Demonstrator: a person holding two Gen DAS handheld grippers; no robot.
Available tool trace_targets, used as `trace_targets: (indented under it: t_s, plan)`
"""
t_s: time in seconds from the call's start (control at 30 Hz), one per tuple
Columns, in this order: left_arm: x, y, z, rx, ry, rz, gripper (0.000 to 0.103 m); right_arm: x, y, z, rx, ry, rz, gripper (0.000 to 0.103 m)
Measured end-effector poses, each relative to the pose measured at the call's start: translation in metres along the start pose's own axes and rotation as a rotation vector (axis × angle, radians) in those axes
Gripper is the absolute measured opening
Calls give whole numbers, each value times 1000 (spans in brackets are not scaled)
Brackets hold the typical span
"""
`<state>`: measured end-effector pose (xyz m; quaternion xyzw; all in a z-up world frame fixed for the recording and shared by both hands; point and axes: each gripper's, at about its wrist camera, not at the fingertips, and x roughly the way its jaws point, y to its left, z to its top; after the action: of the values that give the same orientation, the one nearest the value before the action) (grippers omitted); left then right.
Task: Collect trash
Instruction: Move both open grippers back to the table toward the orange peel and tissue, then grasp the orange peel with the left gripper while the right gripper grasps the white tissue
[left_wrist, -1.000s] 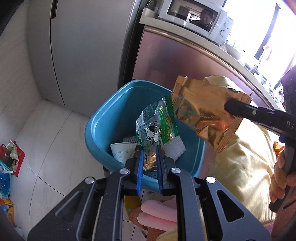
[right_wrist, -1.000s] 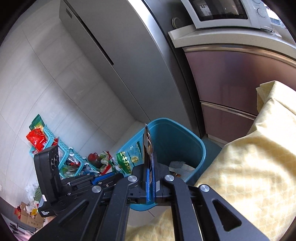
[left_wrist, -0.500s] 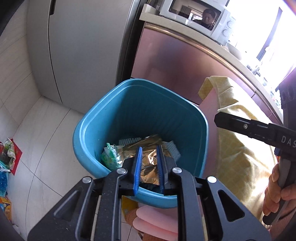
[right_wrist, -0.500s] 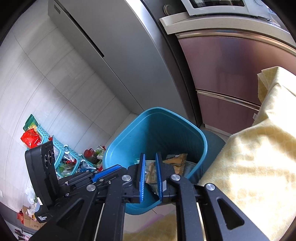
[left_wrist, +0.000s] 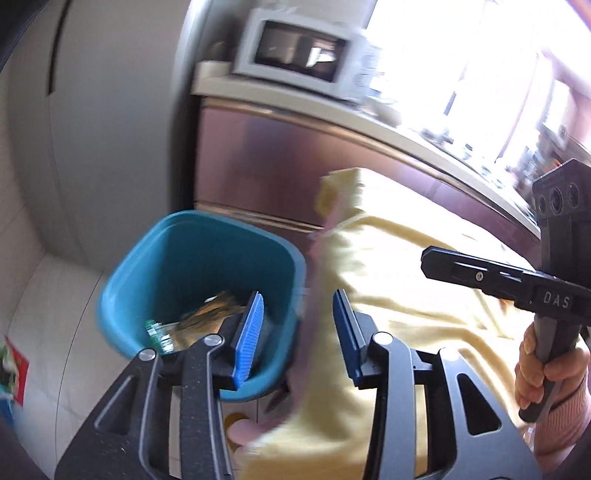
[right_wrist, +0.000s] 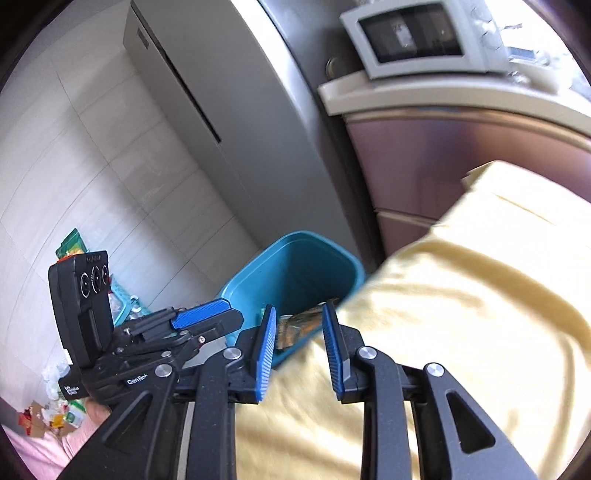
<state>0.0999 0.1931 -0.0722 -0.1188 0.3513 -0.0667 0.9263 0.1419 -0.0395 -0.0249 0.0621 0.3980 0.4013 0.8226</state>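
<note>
A blue bin stands on the floor beside a table draped in yellow cloth. Inside it lie a gold wrapper and a clear green-printed wrapper. My left gripper hovers above the bin's near right rim, its jaws opening with nothing between them. My right gripper is over the cloth's edge by the bin, jaws also opening and empty, and the gold wrapper shows beyond them. Each gripper shows in the other's view: the right gripper and the left gripper.
A grey fridge and a purple cabinet with a white microwave stand behind the bin. Snack packets and baskets and loose litter lie on the tiled floor at the left. A hand grips the right gripper's handle.
Both grippers let go of their wrappers, which now lie in the bin. Both have opened and drawn back from the bin toward the clothed table.
</note>
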Motion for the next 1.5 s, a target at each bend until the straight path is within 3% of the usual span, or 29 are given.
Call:
trace_targets:
  t_s: [0.4, 0.57, 0.77, 1.07, 1.4, 1.47, 1.5]
  plan:
    - [22, -141, -4, 227, 48, -245, 42, -133, -81, -51, 148, -191, -240, 27]
    - [41, -197, -13, 299, 92, -311, 42, -182, -118, -82, 237, -242, -352, 28]
    - [68, -251, -21, 366, 161, -364, 42, -219, -163, -111, 353, -291, -466, 37]
    - [120, -306, -18, 406, 269, -350, 42, -214, -208, -110, 394, -262, -521, 58]
    - [165, -329, -7, 385, 353, -325, 40, -191, -235, -91, 404, -196, -534, 59]
    - [168, -330, -4, 377, 361, -342, 33, -188, -237, -92, 401, -182, -530, 55]
    - [170, -331, -4, 372, 370, -353, 27, -186, -237, -93, 402, -175, -524, 46]
